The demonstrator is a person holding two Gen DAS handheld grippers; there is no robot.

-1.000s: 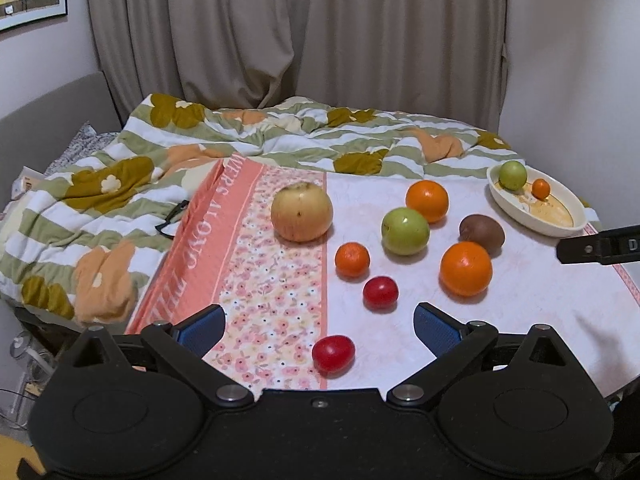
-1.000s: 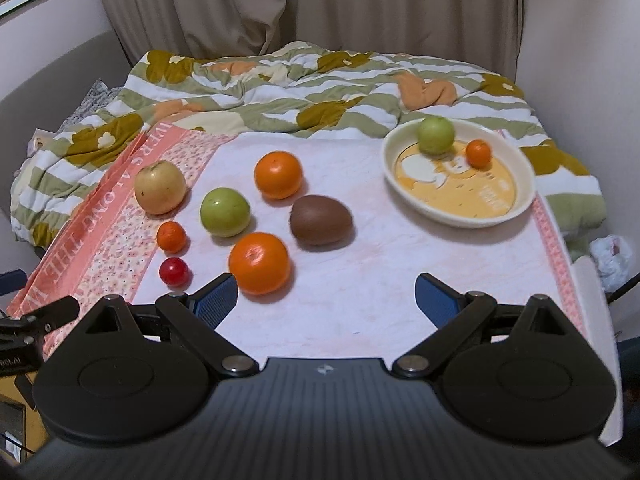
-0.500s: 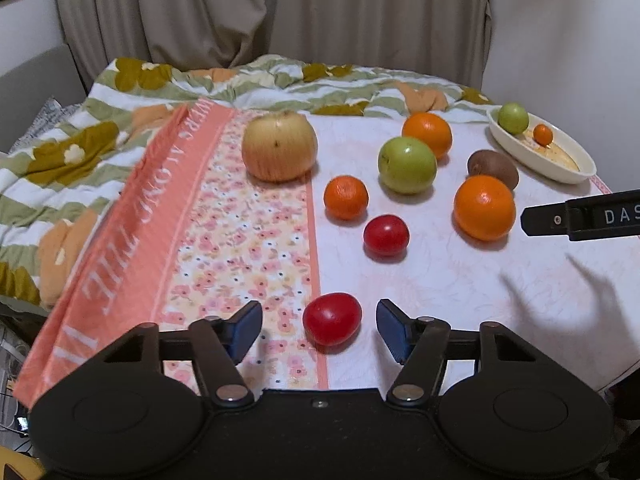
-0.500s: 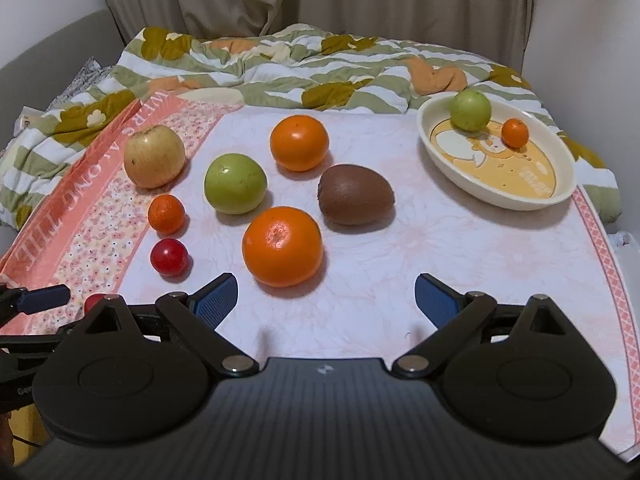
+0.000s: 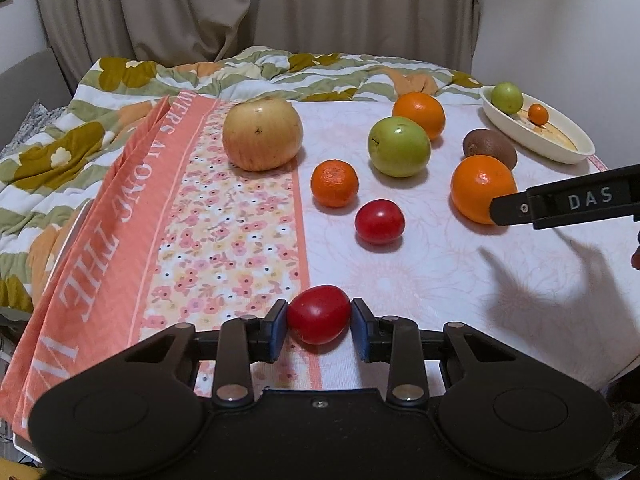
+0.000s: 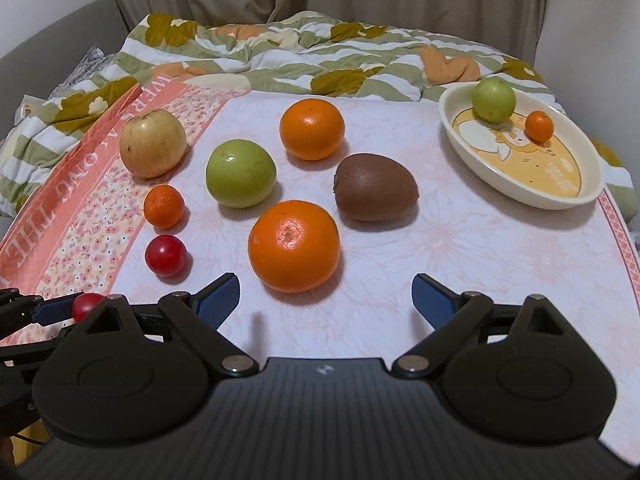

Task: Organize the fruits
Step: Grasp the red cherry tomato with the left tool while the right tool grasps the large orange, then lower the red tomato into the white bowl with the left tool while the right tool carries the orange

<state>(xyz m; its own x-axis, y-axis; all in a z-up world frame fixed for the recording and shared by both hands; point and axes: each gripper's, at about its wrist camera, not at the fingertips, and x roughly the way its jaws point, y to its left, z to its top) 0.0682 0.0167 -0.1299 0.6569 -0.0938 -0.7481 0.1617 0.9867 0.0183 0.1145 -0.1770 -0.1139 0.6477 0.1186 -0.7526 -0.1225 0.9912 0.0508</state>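
Left gripper [image 5: 319,322] pinches the near cherry tomato [image 5: 319,314] across its middle; soft, thin-skinned, needs gentle pressure; right gripper [image 6: 326,300] gapes empty.

Red tomato [image 5: 318,314] between blue pads [image 5: 277,330]; second red tomato [image 5: 379,221] ahead. Oranges [image 6: 294,246] orange, apple [image 6: 240,173] green, kiwi [image 6: 375,187] brown. Cloth [image 5: 224,240] pink floral, salmon border. Bowl [image 6: 560,196] cream, yellow print

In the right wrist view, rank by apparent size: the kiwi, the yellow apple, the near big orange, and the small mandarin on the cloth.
1. near big orange, though it sits closest to the camera
2. kiwi and yellow apple: too alike to rank
3. small mandarin
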